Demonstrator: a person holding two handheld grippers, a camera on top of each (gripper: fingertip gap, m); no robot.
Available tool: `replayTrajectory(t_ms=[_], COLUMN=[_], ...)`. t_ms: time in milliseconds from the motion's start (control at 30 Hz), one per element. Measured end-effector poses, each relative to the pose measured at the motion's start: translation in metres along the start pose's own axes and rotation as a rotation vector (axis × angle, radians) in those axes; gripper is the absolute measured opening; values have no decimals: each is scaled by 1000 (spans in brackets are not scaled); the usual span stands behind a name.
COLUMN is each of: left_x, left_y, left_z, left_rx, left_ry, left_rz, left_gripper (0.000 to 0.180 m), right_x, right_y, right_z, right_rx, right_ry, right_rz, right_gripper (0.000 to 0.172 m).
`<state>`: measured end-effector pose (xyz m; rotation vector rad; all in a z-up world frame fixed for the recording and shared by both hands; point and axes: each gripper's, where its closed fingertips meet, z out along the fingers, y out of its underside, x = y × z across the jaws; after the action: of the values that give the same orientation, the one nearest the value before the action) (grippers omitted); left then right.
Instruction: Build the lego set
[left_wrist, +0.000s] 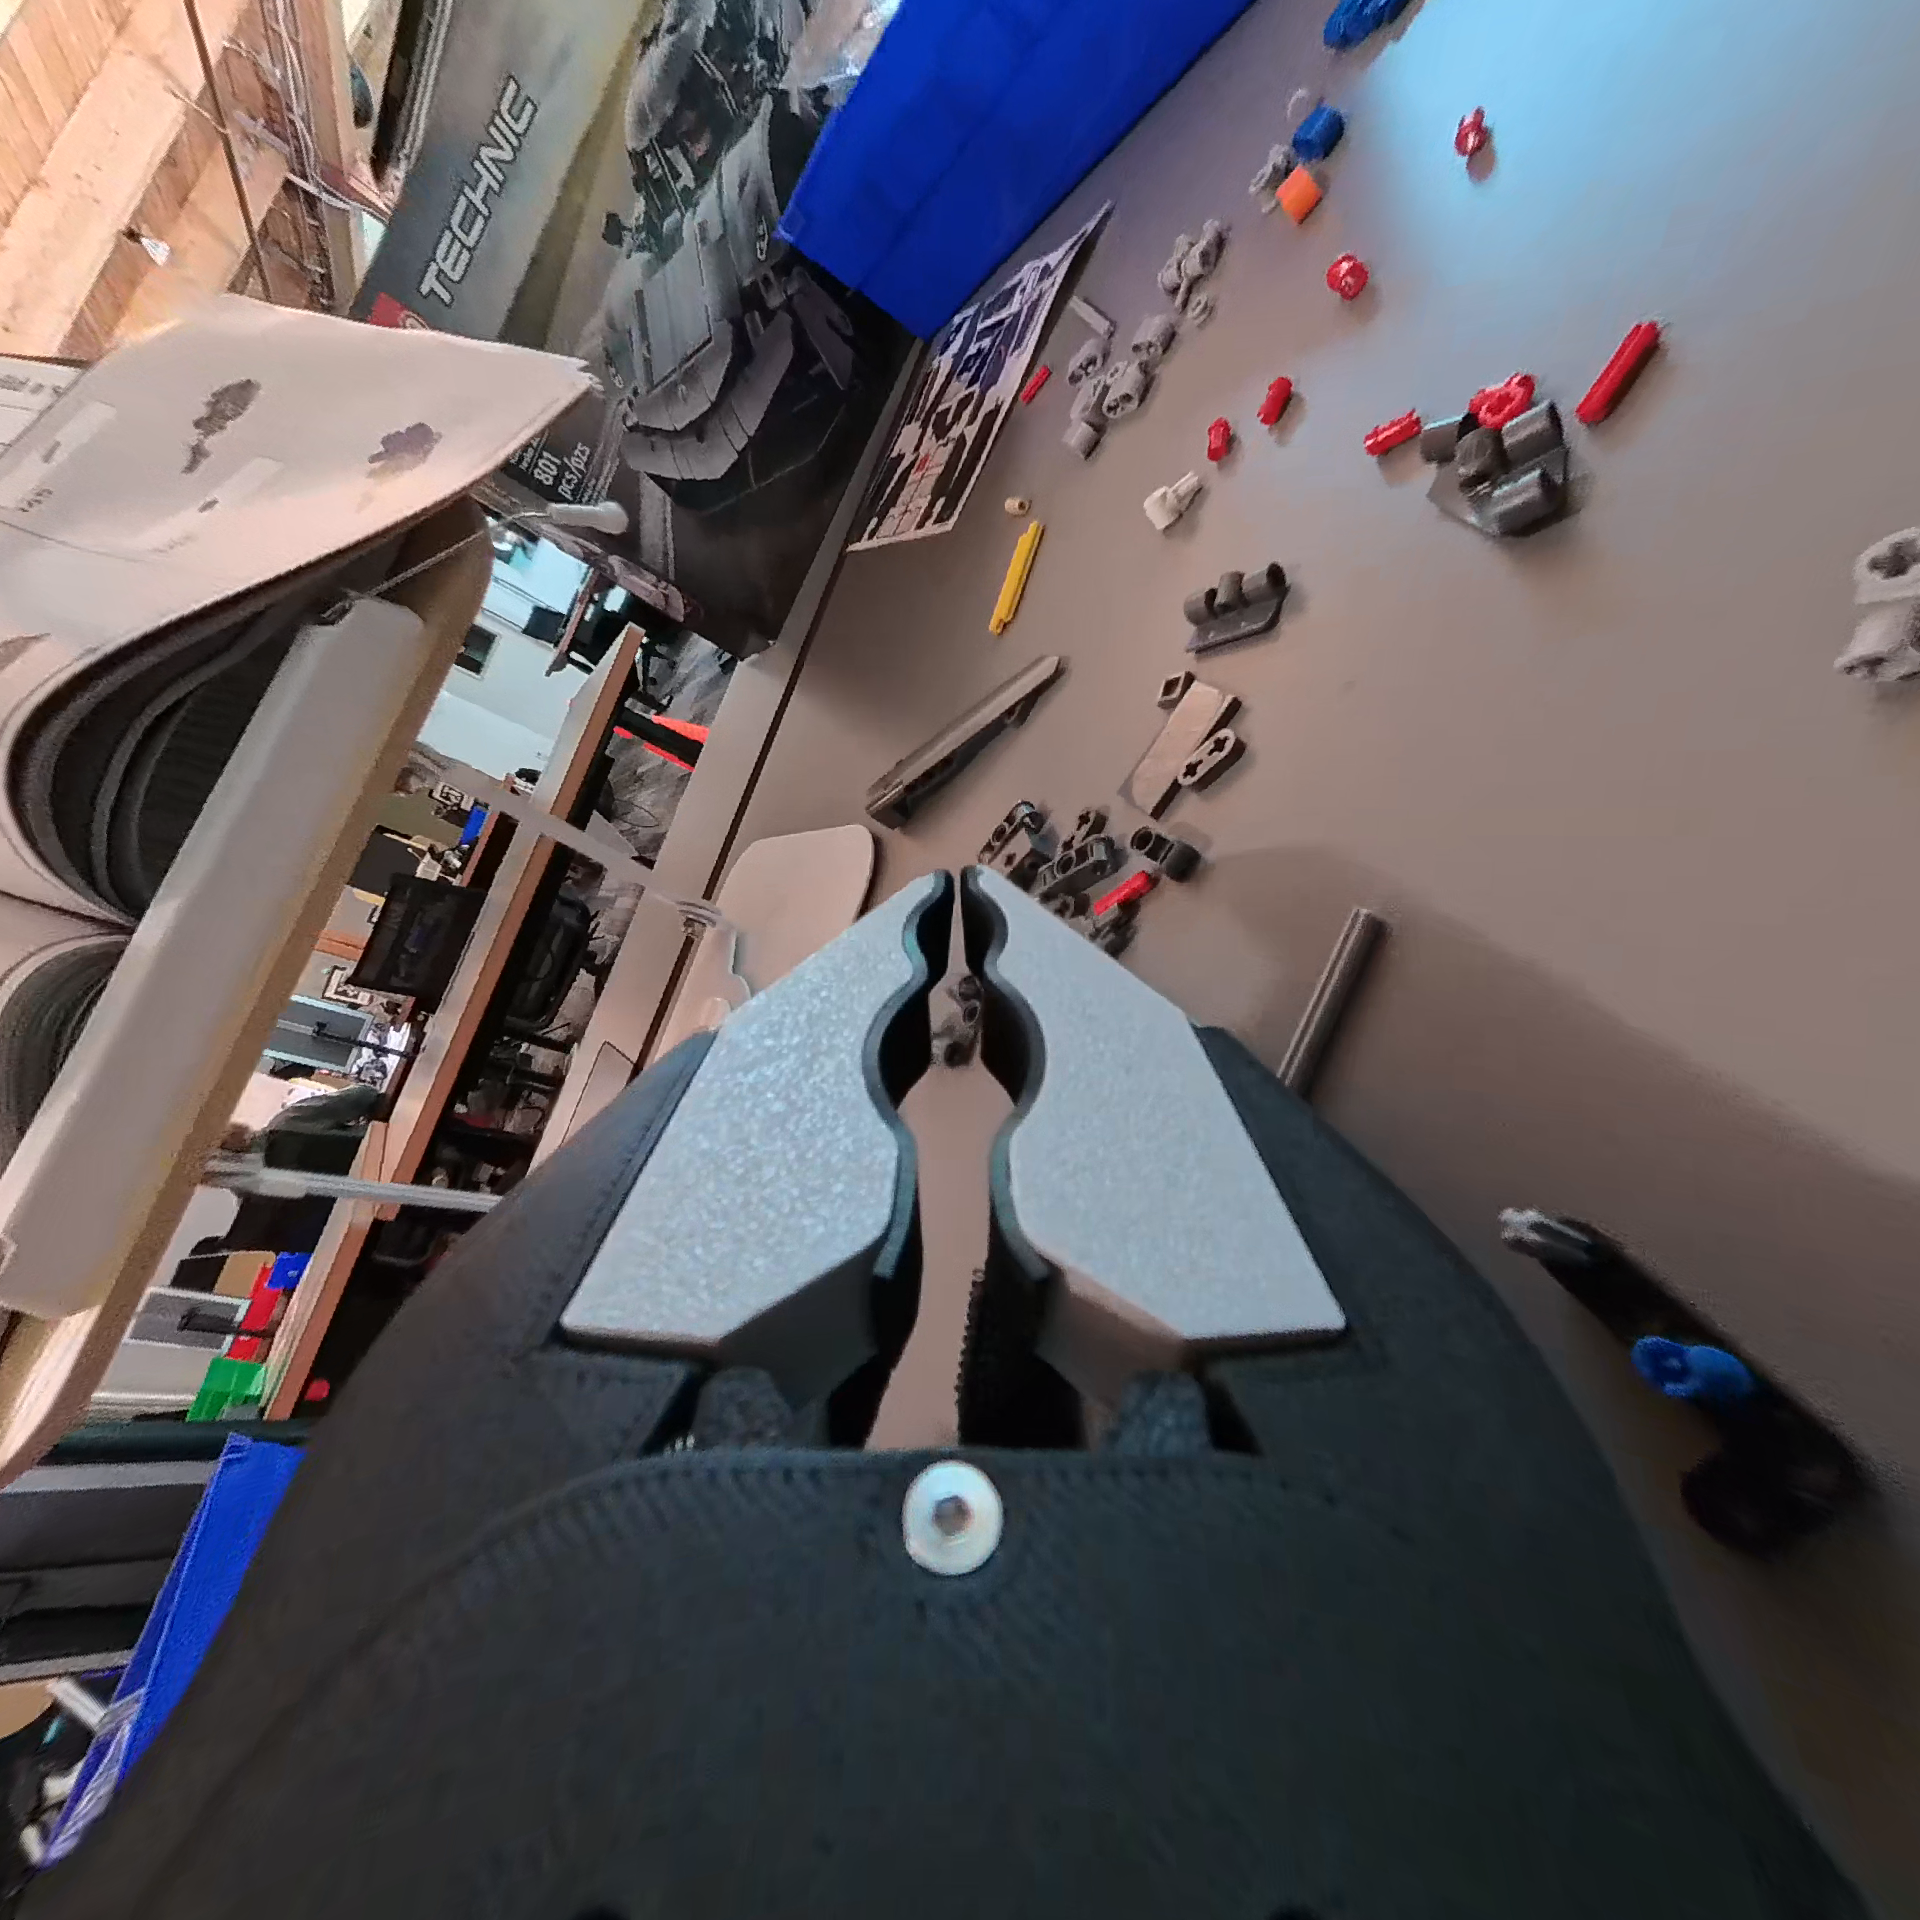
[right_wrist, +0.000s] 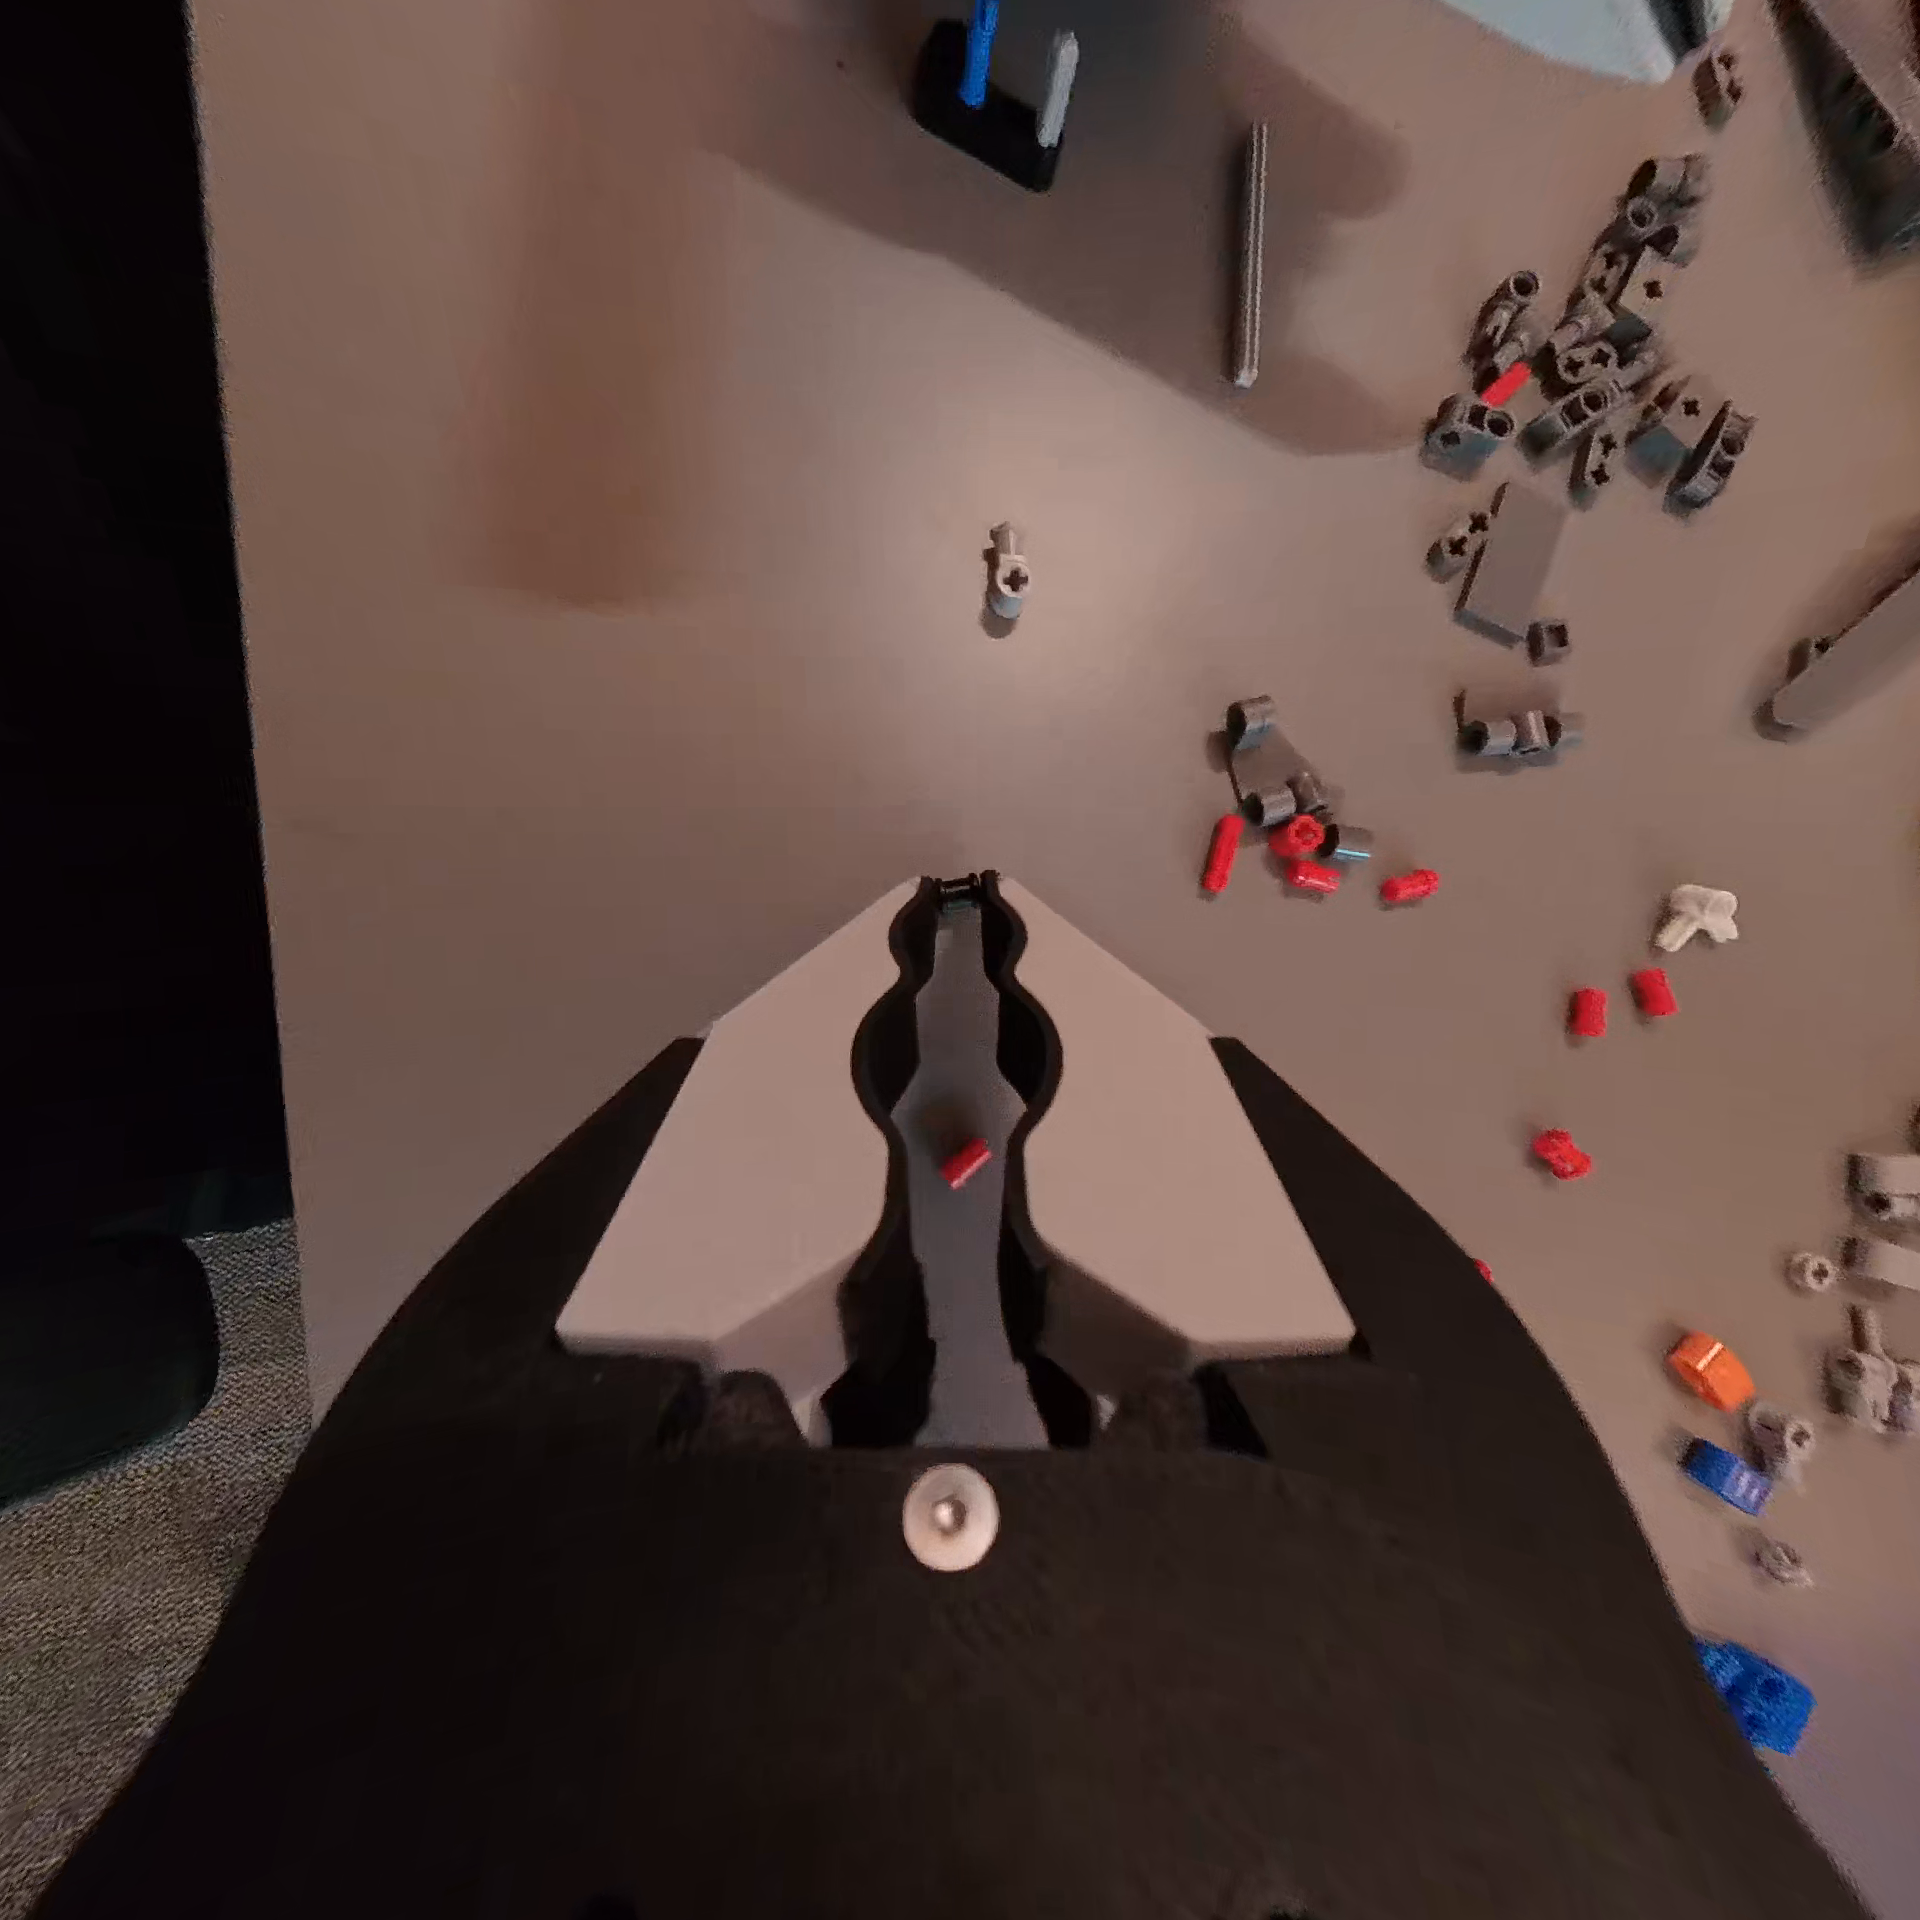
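Right gripper clenched on a small black pin at its tips, above the table. A red pin lies under its fingers. Left gripper clenched, tips together, nothing plainly between them. Just beyond it a pile of dark connectors; a grey axle to its right. Farther on, red pins and grey parts scattered. A blue bin stands at the far edge, contents hidden; beside it a kit box.

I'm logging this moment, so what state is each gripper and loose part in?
Left gripper: shut, holding nothing.
Right gripper: shut on a small black pin, crosswise at the tips.
Grey rod: flat on the table.
Red pin: loose on the table.
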<state>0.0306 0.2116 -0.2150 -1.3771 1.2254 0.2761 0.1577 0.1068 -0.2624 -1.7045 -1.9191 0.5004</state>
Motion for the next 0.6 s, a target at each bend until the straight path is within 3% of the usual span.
replayTrajectory(t_ms=[233, 600], left_x=[-3, -5], left_y=[-2, 0], left_z=[-2, -1], left_rx=[17, 10], left_ry=[5, -1], left_rz=[-39, -52], left_gripper=[0, 0], right_x=[-1, -5], right_y=[0, 1], right_z=[2, 1], right_rx=[-34, -18], right_ry=[2, -13], right_rz=[26, 54], right_gripper=[11, 5])
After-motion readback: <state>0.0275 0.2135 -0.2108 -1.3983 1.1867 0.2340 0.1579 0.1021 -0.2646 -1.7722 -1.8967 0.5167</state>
